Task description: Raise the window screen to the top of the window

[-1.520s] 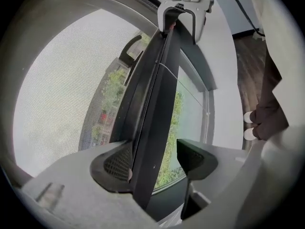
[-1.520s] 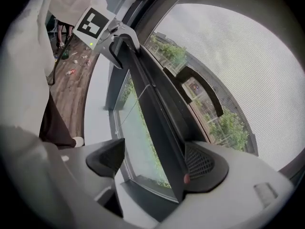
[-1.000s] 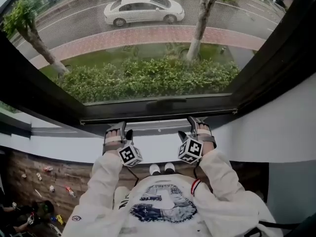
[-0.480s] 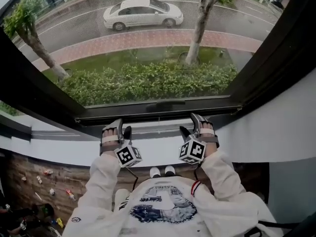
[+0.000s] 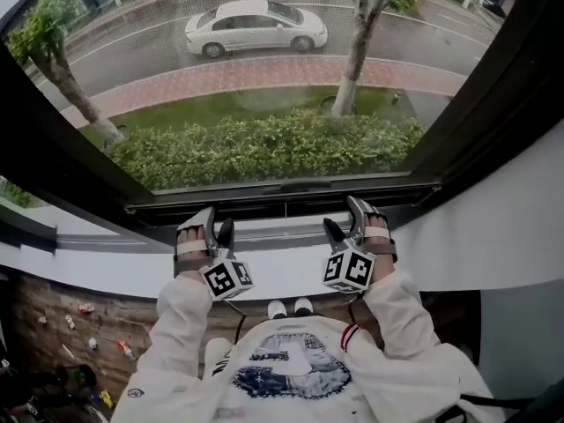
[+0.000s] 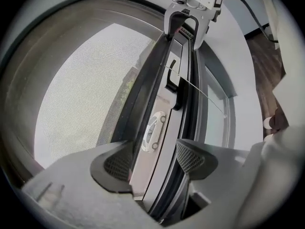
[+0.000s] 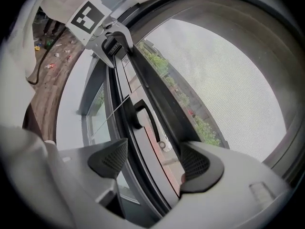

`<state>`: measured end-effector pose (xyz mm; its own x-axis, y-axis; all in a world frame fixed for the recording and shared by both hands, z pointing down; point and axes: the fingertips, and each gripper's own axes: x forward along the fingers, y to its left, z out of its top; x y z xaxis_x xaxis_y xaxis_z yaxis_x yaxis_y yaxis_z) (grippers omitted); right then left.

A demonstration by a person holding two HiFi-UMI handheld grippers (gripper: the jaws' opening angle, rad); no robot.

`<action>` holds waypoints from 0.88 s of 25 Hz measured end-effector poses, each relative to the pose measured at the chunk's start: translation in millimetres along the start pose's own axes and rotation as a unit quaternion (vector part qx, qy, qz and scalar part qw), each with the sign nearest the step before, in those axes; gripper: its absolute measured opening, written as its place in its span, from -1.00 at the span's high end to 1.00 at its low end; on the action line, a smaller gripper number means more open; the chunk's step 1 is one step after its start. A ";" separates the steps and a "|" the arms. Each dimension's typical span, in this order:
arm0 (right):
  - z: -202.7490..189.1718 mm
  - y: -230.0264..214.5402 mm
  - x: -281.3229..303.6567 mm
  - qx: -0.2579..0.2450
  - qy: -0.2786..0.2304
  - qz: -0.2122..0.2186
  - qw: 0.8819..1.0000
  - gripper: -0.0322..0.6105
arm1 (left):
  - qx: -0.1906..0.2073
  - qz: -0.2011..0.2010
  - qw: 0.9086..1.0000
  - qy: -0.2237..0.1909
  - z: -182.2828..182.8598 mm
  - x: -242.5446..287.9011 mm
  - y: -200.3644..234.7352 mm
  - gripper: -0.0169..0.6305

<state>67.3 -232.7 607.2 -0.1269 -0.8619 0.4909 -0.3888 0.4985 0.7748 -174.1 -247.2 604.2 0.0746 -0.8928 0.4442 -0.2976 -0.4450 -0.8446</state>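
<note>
Screen: the mesh screen (image 5: 264,86) covers the window; its bottom bar (image 5: 282,189) sits low, just above the white sill (image 5: 282,267), with a narrow strip without mesh under it.
Left side: the left gripper (image 5: 218,223) is on the left part of the bar, and its fingers (image 6: 114,163) grip the bar from both sides.
Right side: the right gripper (image 5: 344,218) is on the right part of the bar; its fingers (image 7: 112,159) stand wide and clamp the bar too.
Handle: a dark handle (image 7: 143,116) sits mid-bar between the grippers, untouched.
Outside: a white car (image 5: 256,23) is on the far road, and a hedge (image 5: 264,144) is nearer.
</note>
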 end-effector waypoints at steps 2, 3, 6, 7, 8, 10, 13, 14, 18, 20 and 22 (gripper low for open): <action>4.3 -7.5 -4.5 0.009 -0.002 -0.007 1.000 -0.15 | -0.006 0.004 1.000 -0.003 2.9 -3.4 7.5 0.04; 5.3 -9.7 -6.0 0.010 -0.004 -0.010 1.000 -0.14 | -0.006 0.003 1.000 -0.003 3.6 -4.9 9.2 0.04; 8.5 -15.7 -10.2 0.011 -0.009 -0.020 1.000 -0.13 | -0.004 0.004 1.000 -0.002 5.0 -8.9 13.7 0.04; 10.0 -18.0 -11.5 0.012 -0.010 -0.023 1.000 -0.13 | -0.003 0.007 1.000 -0.002 5.3 -9.9 16.0 0.04; 11.3 -20.3 -12.7 0.013 -0.011 -0.025 1.000 -0.11 | -0.004 0.010 1.000 -0.003 5.9 -10.9 18.4 0.04; 13.7 -24.9 -15.1 0.014 -0.013 -0.032 0.999 -0.08 | -0.005 0.015 1.000 -0.004 6.9 -13.0 22.5 0.04; 15.7 -32.4 -18.0 0.019 -0.019 -0.040 0.999 -0.08 | -0.006 0.022 1.000 -0.005 10.1 -15.3 28.0 0.04; 16.1 -35.0 -18.7 0.021 -0.021 -0.043 0.999 -0.08 | -0.005 0.025 1.000 -0.005 11.9 -15.9 30.0 0.04; 24.4 -49.0 -27.0 0.024 -0.033 -0.059 0.997 -0.08 | -0.002 0.043 0.999 -0.008 16.3 -23.1 44.4 0.04; 30.7 -58.6 -33.3 0.027 -0.041 -0.069 0.996 -0.08 | -0.005 0.054 0.998 -0.012 19.3 -28.0 55.4 0.04; 35.4 -66.6 -37.6 0.032 -0.047 -0.073 0.996 -0.06 | -0.009 0.059 0.998 -0.013 22.0 -31.4 64.1 0.04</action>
<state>65.7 -236.8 523.0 -0.1477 -0.9313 0.3330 -0.4665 0.3624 0.8069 -174.6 -249.3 529.6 0.0619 -0.9407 0.3336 -0.3220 -0.3352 -0.8854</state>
